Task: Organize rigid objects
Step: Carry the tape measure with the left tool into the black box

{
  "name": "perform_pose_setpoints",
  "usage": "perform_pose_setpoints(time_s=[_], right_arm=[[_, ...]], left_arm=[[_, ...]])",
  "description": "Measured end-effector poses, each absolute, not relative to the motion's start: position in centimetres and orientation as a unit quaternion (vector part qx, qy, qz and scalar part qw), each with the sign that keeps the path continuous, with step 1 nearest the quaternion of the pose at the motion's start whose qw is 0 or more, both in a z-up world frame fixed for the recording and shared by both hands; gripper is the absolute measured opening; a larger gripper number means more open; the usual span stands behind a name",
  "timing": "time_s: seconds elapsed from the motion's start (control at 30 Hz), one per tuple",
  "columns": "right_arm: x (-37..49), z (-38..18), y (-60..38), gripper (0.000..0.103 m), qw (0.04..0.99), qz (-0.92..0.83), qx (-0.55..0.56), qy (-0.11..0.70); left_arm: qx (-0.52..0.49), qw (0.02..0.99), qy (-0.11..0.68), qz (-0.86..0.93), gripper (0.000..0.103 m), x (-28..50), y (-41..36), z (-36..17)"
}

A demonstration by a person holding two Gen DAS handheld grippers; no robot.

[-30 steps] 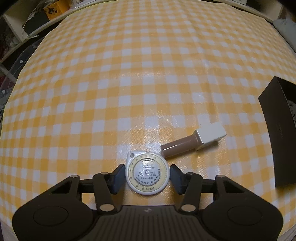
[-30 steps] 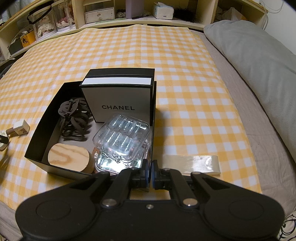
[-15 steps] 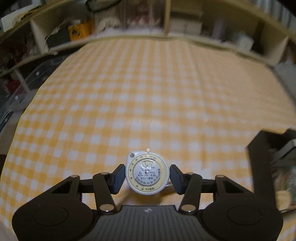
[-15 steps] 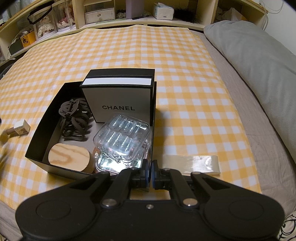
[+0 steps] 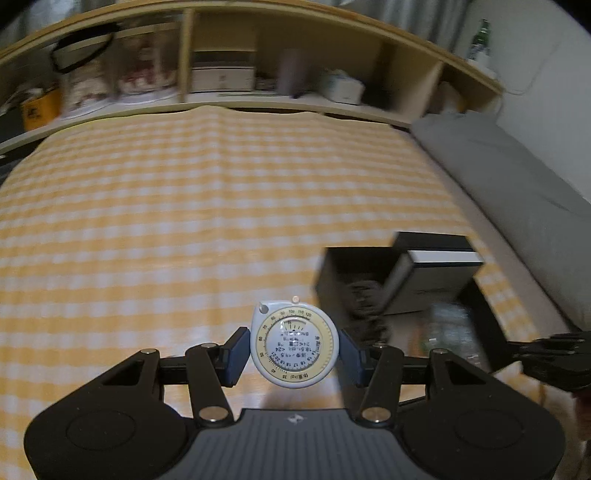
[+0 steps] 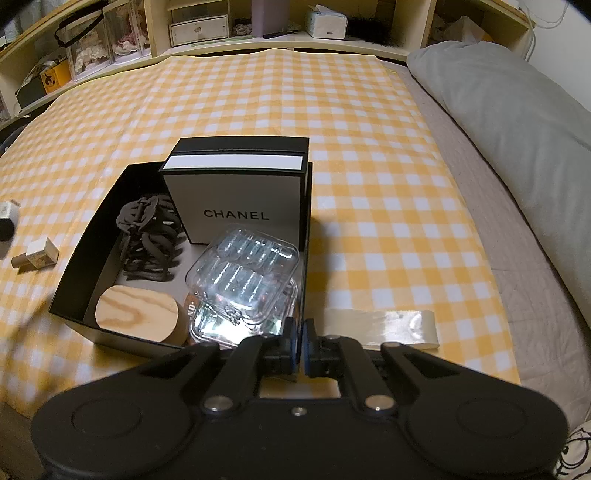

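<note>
My left gripper (image 5: 294, 353) is shut on a round white and yellow tape measure (image 5: 294, 344), held above the checked cloth, left of the open black box (image 5: 334, 275). In the right wrist view the black box (image 6: 77, 254) holds a white CHANEL box (image 6: 236, 199), a dark hair claw (image 6: 149, 232), a round wooden lid (image 6: 138, 317) and clear plastic cases (image 6: 243, 273). My right gripper (image 6: 297, 341) is shut with nothing in it, just above the box's near right corner. A small brown bottle with a white cap (image 6: 37, 256) lies on the cloth left of the box.
A clear flat packet (image 6: 384, 326) lies on the cloth right of my right gripper. A grey pillow (image 6: 517, 110) runs along the right side of the bed. Wooden shelves (image 6: 258, 22) with boxes and jars stand behind the bed.
My left gripper has lifted the tape measure off the cloth and swung right and upward, bringing the black box and shelves into view. The brown bottle stays on the cloth. The right gripper has not moved.
</note>
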State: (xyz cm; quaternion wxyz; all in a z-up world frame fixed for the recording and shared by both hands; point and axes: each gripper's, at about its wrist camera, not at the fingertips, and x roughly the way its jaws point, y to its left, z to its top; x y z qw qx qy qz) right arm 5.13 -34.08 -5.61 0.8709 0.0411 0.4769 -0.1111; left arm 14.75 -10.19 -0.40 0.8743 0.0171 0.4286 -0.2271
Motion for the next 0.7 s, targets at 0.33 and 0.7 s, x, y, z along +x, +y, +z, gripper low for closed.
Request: perform_pose_setpoints(time_s=[0.33,0.7], right_arm=[[5.2,-5.6,-34.1,0.004,0.871,-0.111,0.041,0.477],[5.1,-5.6,-34.2,0.004,0.871,-0.110,0.047,0.477]], left_arm=[[0.080,0.857,0.427,-0.278,0.053,13.9,-18.1,-1.7],[0.130,0.847,0.428,-0.287,0.053,14.7,-22.7,-4.1]])
